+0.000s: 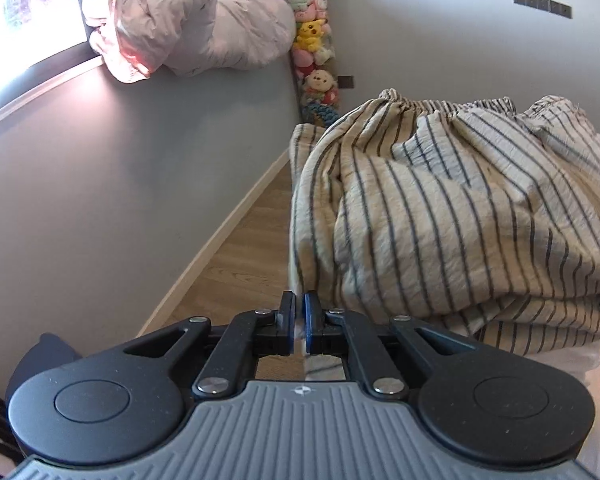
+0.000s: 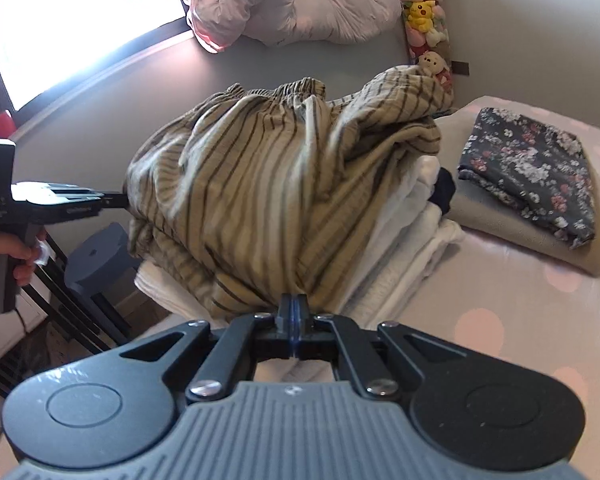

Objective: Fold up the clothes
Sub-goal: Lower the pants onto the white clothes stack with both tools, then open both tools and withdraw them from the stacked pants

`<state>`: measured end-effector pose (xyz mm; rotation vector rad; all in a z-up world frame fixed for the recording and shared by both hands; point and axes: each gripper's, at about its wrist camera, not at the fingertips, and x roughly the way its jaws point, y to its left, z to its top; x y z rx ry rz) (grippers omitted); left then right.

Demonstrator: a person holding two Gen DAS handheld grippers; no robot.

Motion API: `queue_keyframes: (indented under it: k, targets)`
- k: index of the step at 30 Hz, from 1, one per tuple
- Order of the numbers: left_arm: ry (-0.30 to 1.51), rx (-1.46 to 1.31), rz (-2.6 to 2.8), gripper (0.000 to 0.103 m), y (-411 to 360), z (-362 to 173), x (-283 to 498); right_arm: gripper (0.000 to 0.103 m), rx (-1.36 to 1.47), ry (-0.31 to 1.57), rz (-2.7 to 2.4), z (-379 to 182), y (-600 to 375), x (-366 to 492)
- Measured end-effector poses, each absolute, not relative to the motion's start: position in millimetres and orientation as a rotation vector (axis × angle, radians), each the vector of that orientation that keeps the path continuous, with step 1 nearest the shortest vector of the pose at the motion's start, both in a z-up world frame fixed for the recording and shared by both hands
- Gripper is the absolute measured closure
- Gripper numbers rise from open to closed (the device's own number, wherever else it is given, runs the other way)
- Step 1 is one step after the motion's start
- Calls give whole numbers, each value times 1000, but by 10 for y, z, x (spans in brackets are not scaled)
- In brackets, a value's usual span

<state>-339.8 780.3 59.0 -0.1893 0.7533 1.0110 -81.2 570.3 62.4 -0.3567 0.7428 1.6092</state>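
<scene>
My two grippers each pinch one cream blue-striped crinkled garment (image 2: 268, 184): left gripper (image 1: 299, 322) clamps fabric edge, right gripper (image 2: 294, 322) pressed together on hem. Garment heaped on one stack of white folded laundry (image 2: 412, 236) on bed with pink-dotted sheet (image 2: 520, 320). One dark floral folded cloth (image 2: 532, 168) beside. One grey stool (image 2: 96, 256), wood floor (image 1: 236, 256), grey walls.

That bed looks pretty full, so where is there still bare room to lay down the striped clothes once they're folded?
Free: the pink dotted bedspread nearest the right claw, below the floral folded piece and right of the white stack. Crowded: the bed's left side, where the striped garment lies heaped over the stack, with the left claw at its edge.
</scene>
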Motion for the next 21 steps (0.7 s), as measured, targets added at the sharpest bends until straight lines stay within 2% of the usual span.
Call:
queue_keyframes:
  k: [7,10,13,15,17,19,21]
  targets:
    - [770,-166,1031,99,7385,752,-3460,98,-355,707,1568,760,5476,-761]
    - [759,-153,1017,89,7168,864,-3457,96,-341,684,1561,886,5388,-784]
    - [743,-133,993,87,6933,1004,-3407,84,-323,645,1554,1035,5275,-842]
    - [730,-137,999,78,6798,1095,-3377,72,-310,620,1554,1145,5200,-878]
    - [718,-135,999,74,6667,1179,-3351,70,-299,596,1554,1260,5127,-911]
    - [701,-121,1002,72,6537,1259,-3327,60,-286,569,1550,1379,5049,-939]
    - [675,-103,1008,55,6402,1336,-3303,44,-268,541,1543,1493,4968,-961]
